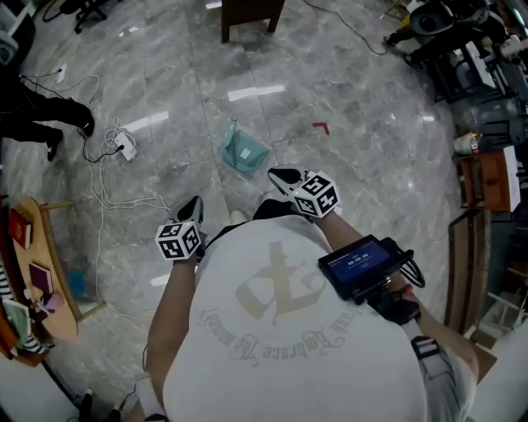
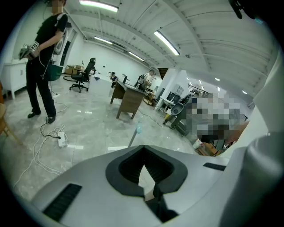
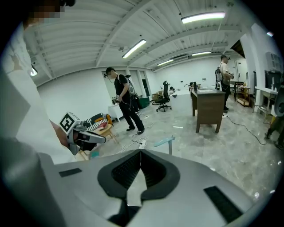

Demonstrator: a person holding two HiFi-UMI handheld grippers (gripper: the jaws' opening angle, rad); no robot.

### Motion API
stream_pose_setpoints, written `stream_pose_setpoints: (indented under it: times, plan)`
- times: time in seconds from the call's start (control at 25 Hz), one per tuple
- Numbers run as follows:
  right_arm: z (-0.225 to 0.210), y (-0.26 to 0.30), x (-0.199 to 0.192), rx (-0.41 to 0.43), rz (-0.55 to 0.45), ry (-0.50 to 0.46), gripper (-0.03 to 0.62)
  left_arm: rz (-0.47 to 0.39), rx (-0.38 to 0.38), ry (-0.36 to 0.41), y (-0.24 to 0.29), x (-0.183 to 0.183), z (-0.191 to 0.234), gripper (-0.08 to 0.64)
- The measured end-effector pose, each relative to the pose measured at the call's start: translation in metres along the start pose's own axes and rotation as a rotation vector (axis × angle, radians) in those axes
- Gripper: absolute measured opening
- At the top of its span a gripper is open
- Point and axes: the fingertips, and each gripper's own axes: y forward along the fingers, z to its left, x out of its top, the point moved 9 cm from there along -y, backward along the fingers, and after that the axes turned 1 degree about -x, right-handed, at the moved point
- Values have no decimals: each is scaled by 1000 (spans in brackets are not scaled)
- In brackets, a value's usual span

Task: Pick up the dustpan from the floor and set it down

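Dustpan [image 1: 242, 151], pale teal, lying on the grey marble floor [image 1: 363, 165] just above the middle of the head view, ahead of both grippers and touched by neither. Left gripper [image 2: 143, 153] below and to the left of it, jaws pressed together with nothing between them, tilted down toward the tiles. Right gripper [image 3: 140, 157] below and to the right, nearer the dustpan, jaws likewise closed tight and empty. White power strip [image 1: 125, 147] with trailing cables at left of the head view, well apart from the dustpan; small red mark [image 1: 320, 127] on the floor to its upper right. Brown wooden desk [image 1: 247, 16] at the top edge, beyond the dustpan. Round wooden table [image 1: 51, 272] bearing books at lower left. Dark screen device [image 1: 359, 264] strapped to the wearer's right forearm. Person in black [image 2: 42, 57] standing at upper left of the left gripper view, office chair [image 2: 82, 77] in the background behind
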Motion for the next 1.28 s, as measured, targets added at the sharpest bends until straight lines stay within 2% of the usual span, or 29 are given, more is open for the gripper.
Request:
stream_pose_setpoints:
  times: [0.16,0.32,0.64,1.04,1.28]
  plan:
    - [4,4,-6,22,32,-48,18,-15,30,-48,-3,-16,2,12]
    - [1,3,-12,23,29,-55,18,-22,41,-59,-1,-22,4,12]
    - [-14,1,-30,4,10,3,18,5,28,-10,18,-18,2,12]
    - [-27,-6,-38,-52,6,78,18,72,-37,87,45,1,-10,12]
    - [-28,-2,-30,-53,-14,94,18,118,-37,121,43,7,-9,14]
